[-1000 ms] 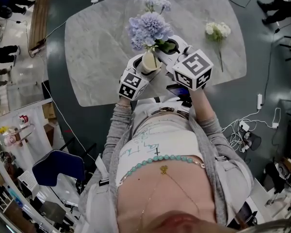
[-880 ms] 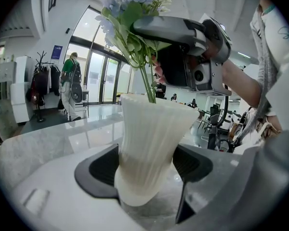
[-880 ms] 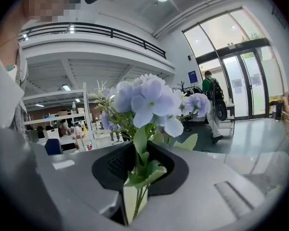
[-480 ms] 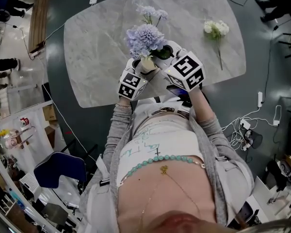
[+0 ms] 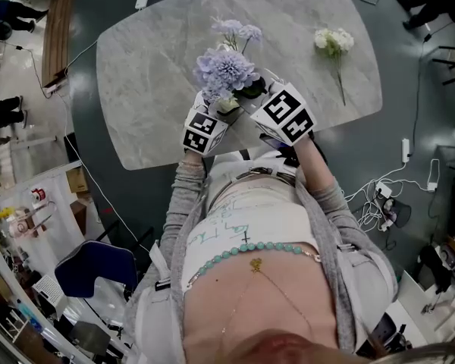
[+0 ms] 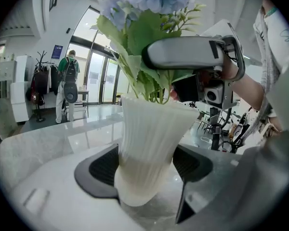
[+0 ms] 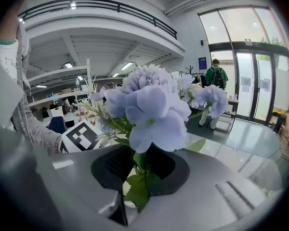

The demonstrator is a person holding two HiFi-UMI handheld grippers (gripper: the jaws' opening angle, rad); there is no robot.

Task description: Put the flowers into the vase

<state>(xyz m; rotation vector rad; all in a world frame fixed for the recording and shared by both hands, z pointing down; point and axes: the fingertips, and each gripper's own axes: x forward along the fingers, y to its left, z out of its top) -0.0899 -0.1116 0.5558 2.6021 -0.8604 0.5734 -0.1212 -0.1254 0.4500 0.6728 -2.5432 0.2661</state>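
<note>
My left gripper is shut on a white ribbed vase, held upright above the marble table. The stems of a pale blue flower bunch stand in the vase mouth. My right gripper is shut on that bunch's green stem, just above the vase rim, with the blooms filling its view. In the head view the two grippers meet near the table's front edge, left and right. A second blue flower and a white flower lie on the table.
The table's front edge is right before the person's body. Cables and a power strip lie on the dark floor to the right. A wooden bench stands to the left. A person with a backpack stands by glass doors far off.
The blue bunch has come down over the vase, and its stems now sit in the mouth. Both grippers have drifted slightly left and away from the head camera.
</note>
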